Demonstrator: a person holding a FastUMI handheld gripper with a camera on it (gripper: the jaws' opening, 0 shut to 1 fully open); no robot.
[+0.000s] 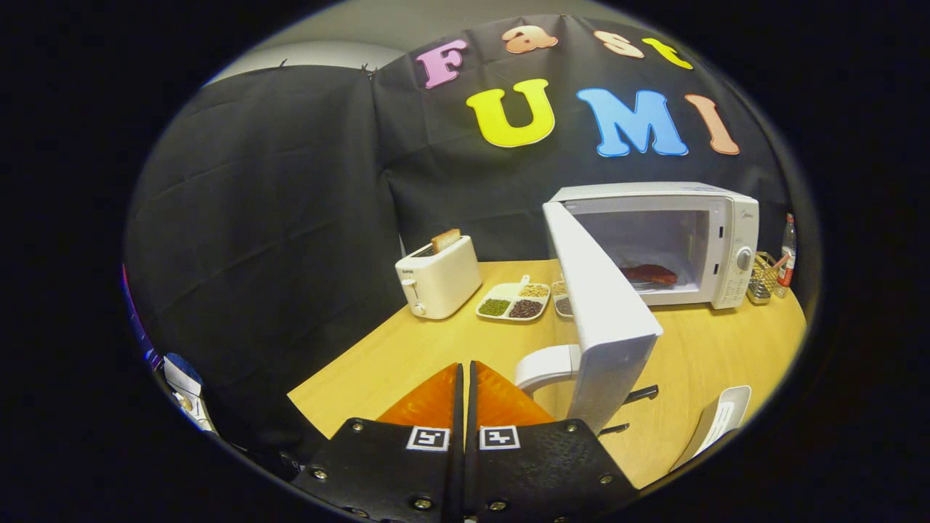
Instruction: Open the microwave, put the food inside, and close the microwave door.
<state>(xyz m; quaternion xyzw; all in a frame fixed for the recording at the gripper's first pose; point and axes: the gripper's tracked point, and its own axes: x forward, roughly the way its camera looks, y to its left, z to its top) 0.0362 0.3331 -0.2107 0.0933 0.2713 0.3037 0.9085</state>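
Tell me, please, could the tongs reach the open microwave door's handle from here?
Probably yes: the tongs, shut and empty, sit just beside the handle on the door, with nothing between.

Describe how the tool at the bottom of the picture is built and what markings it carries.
The tool has two flat, wedge-shaped fingers that taper forward and lie side by side with only a thin gap between them. Each sits on a black, textured plate fastened with silver screws. Each plate carries a small square black-and-white marker near the gap.
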